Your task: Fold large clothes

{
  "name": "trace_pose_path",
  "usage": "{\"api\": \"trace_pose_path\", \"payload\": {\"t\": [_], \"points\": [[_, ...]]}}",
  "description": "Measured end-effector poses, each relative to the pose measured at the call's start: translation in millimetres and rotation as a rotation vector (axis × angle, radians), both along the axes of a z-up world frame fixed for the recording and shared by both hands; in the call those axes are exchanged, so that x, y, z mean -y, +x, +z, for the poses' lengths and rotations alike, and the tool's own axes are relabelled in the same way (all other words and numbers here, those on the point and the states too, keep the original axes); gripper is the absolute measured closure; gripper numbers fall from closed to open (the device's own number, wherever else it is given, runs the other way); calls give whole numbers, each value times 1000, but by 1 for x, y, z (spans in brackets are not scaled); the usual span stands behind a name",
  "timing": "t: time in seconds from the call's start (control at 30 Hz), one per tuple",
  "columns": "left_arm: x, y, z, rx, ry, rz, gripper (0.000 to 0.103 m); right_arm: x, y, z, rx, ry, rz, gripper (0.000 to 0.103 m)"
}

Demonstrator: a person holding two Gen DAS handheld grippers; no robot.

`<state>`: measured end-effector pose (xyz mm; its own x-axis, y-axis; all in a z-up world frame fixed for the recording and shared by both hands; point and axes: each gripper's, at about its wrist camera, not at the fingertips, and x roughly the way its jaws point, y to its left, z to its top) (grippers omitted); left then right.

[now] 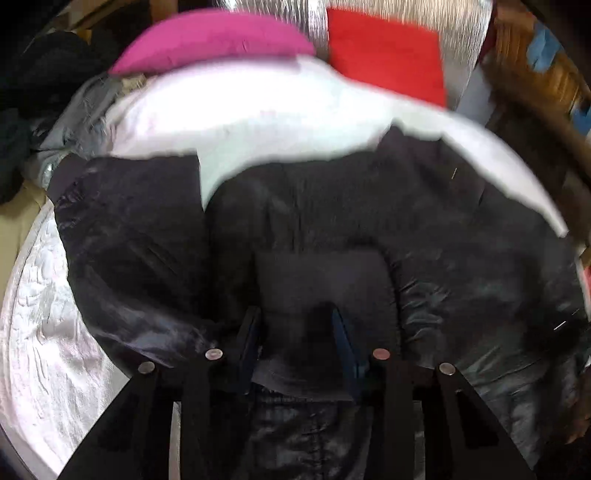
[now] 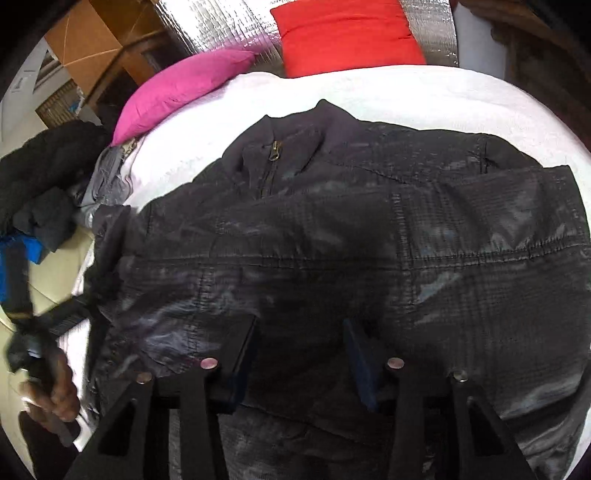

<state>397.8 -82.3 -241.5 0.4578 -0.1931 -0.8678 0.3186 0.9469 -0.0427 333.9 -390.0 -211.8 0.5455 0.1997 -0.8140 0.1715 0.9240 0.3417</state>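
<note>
A black quilted jacket (image 2: pixel 332 236) lies spread on a white sheet (image 2: pixel 424 92) that covers what looks like a bed. Its collar points toward the far side, where a pink cushion (image 2: pixel 184 92) and a red cushion (image 2: pixel 347 37) rest against a silver foil-like wall (image 2: pixel 229 22). The jacket's front zipper (image 2: pixel 273 155) is done up to the neck, and one sleeve lies folded across the chest.

In the right wrist view, the right gripper (image 2: pixel 299 325) hovers low over the jacket's lower part with its jaws partly apart. Only flat fabric lies under the gap, and nothing is pinched between the fingers. At the left edge of that view a hand (image 2: pixel 51 398) holds the other tool by its handle, blurred.

In the left wrist view, also blurred, the left gripper (image 1: pixel 295 317) stands at a moderate gap over a dark cloth panel of the jacket (image 1: pixel 317 221). Whether the pads press on the cloth cannot be told.

A heap of dark and grey clothes (image 2: pixel 55 184) sits at the left end of the bed, near the pink cushion.
</note>
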Motion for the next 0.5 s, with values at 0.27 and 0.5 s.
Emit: {"api": "trace_pose_path", "payload": {"t": [0.27, 0.5], "points": [[-11, -7, 22, 45, -89, 17, 59, 91, -31, 43, 148, -9, -306, 33], [6, -14, 27, 72, -104, -25, 47, 176, -29, 24, 106, 7, -555, 26]]}}
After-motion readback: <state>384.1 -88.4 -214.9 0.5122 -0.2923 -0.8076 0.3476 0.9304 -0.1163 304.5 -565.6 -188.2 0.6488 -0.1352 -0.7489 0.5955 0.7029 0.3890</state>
